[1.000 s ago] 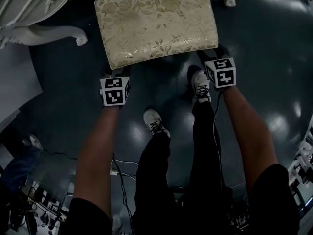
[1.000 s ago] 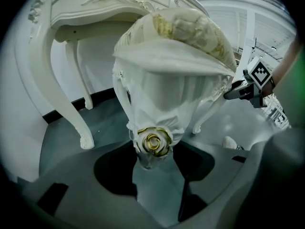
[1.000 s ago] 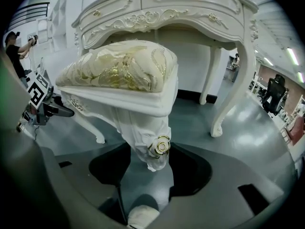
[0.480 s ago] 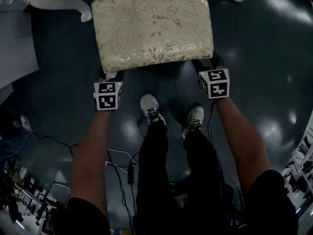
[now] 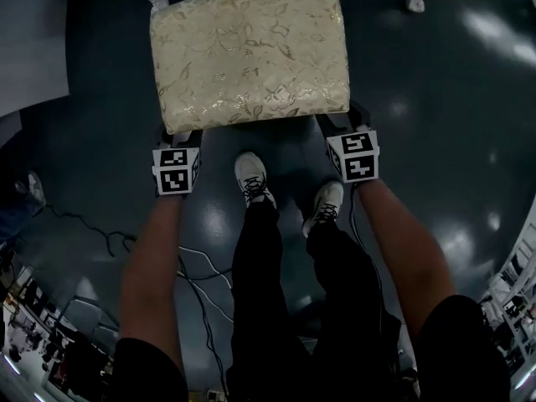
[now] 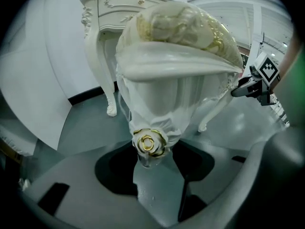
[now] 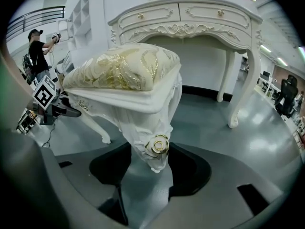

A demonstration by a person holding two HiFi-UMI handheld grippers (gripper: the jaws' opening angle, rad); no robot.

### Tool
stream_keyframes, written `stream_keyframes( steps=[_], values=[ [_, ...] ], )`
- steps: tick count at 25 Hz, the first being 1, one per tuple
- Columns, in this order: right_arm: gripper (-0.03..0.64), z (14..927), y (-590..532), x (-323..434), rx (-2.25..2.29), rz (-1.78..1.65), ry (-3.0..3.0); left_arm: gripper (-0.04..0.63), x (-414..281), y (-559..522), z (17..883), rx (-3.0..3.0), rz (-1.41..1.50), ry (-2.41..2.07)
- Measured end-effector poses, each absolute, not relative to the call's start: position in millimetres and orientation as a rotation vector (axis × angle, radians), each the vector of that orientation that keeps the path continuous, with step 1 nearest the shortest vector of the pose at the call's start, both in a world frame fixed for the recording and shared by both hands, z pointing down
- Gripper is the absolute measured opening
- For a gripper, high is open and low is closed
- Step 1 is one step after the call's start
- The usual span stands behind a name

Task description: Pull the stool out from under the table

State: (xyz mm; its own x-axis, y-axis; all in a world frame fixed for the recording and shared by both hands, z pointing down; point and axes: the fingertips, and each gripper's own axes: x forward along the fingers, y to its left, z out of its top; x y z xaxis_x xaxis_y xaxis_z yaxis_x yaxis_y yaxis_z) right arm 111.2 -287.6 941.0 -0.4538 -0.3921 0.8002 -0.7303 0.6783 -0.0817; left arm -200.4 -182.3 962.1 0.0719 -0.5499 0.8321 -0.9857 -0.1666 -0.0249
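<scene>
Stool (image 5: 249, 53), gold-brocade cushion on a white carved frame: stands on the dark floor (image 5: 435, 99) at 12 o'clock in the head view. It appears clear of the dressing table (image 7: 186, 23), whose feet show at 11 and 1 o'clock.

Left claw (image 6: 155, 162) clenched on the near-left leg (image 6: 152, 120) by its rose boss (image 6: 149, 143). Right claw (image 7: 151, 168) clenched likewise on the near-right leg (image 7: 150, 128).

Risks: an uneven pull would skew the stool. The smooth, tapered legs may slip from the pads. The person's shoes (image 5: 251, 178), close at 6 o'clock, may be struck.

Hidden: the cushion covers all legs in the head view, and the dressing table's top is cut off there.
</scene>
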Motion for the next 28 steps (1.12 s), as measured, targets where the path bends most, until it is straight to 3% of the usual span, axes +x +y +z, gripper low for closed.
stream_keyframes(
  steps=[17,18,20,21,22,23,28],
  values=[
    [0.255,929,-279,116,0.86,0.536,-2.067,0.236,-202,-171,954,1.678,0.978,-1.572],
    [0.253,923,-274,118,0.868,0.546,-2.061,0.213,-202,-165,948,1.647,0.961,-1.585],
    [0.163,907,-264,124,0.874,0.571,-2.049,0.148,-199,-150,930,1.596,0.916,-1.613],
    [0.052,897,-257,126,0.862,0.579,-2.047,0.1,-196,-143,918,1.582,0.893,-1.626],
    [0.028,887,-251,128,0.839,0.587,-2.052,0.059,-191,-136,905,1.577,0.869,-1.635],
    [0.028,875,-246,128,0.816,0.595,-2.062,0.008,-184,-129,890,1.581,0.843,-1.637],
    [0.028,787,-231,129,0.74,0.595,-2.169,0.008,-131,-101,788,1.678,0.733,-1.602]
  ],
)
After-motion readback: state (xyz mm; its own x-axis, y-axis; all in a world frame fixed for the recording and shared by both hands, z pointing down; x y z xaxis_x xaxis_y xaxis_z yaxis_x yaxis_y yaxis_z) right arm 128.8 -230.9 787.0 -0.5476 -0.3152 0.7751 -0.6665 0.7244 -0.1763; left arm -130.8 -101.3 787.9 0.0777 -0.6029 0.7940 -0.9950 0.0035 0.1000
